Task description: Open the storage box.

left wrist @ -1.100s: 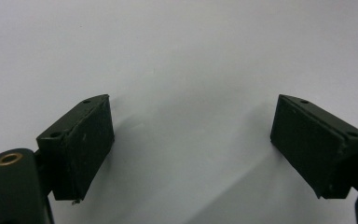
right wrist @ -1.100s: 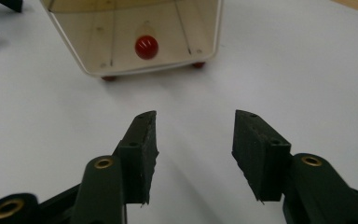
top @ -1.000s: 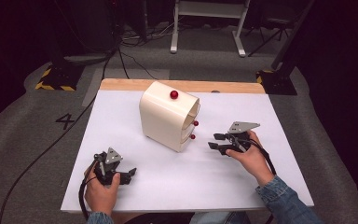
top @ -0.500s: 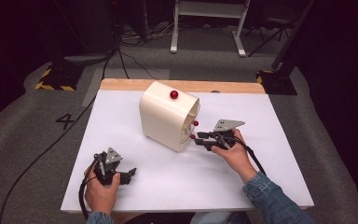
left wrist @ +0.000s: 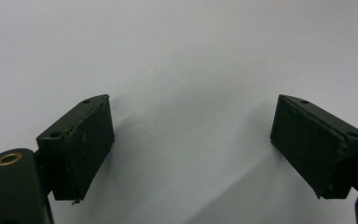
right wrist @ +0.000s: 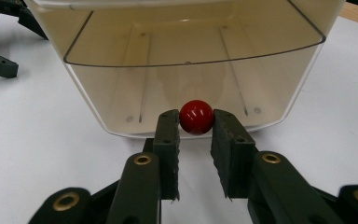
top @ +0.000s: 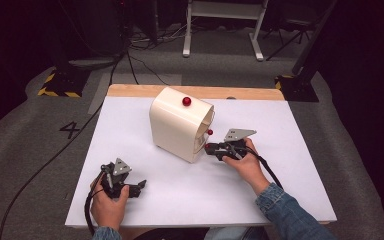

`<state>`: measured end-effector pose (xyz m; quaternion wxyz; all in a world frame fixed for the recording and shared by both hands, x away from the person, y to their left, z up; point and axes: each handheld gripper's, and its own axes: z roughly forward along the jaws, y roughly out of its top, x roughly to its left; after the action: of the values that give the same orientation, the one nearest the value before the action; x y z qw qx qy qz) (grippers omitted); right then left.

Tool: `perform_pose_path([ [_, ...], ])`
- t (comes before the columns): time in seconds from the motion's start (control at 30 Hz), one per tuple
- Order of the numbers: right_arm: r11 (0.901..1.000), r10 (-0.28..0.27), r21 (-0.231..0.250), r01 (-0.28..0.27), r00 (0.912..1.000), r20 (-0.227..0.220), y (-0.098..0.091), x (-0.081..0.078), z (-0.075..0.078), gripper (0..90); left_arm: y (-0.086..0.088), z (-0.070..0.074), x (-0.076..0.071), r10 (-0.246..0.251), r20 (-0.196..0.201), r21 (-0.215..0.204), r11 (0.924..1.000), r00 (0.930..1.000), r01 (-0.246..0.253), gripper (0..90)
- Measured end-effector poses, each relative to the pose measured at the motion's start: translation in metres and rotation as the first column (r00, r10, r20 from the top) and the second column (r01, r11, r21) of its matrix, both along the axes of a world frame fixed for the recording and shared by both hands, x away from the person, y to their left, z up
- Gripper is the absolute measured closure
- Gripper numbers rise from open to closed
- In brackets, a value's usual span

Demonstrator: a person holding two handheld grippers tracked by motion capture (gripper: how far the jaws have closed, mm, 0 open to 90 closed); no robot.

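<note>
The right gripper (right wrist: 195, 128) has moved in from the worktop's (top: 290, 130) right and closed on the red knob (right wrist: 196, 116) low on the cream drawer box (top: 180, 125). The left gripper (left wrist: 191, 140) stays put, its jaws apart.

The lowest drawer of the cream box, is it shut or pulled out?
Shut, as far as shown. In the right gripper view the clear drawer front sits level with the box; the right gripper clamps its red knob.

Cream box (top: 177, 125) w/ red knobs (right wrist: 196, 116), clear front; black grippers (right wrist: 195, 133); white table (top: 280, 130); denim sleeve (top: 290, 215).
</note>
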<state>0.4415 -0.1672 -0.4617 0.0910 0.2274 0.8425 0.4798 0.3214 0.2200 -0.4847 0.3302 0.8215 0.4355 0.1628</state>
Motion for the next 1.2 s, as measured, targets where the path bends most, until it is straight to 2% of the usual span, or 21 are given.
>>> perform_pose_path([
  [0.13, 1.0, 0.003, -0.002, -0.003, 1.0, -0.008, 0.0, 0.001, 0.001, 74.0, 0.0, 0.0, 0.0, 0.0, -0.002, 0.001, 1.0, 1.0, 0.0, 13.4],
  [0.33, 0.9998, 0.008, -0.019, -0.008, 0.9998, 0.018, 0.001, 0.0, 0.002, 74.5, 0.0, 0.0, 0.0, 0.0, -0.001, -0.001, 1.0, 1.0, 0.0, 13.3],
  [0.57, 0.9995, 0.006, -0.03, -0.006, 0.9997, 0.022, -0.005, -0.005, 0.005, 74.6, 0.0, 0.0, 0.0, 0.001, -0.002, -0.001, 1.0, 1.0, -0.001, 13.3],
  [1.2, 0.9987, -0.035, -0.036, 0.035, 0.9994, 0.001, -0.062, -0.039, 0.01, 74.5, -0.001, 0.001, 0.001, 0.001, -0.007, 0.001, 1.0, 1.0, -0.001, 13.2],
])
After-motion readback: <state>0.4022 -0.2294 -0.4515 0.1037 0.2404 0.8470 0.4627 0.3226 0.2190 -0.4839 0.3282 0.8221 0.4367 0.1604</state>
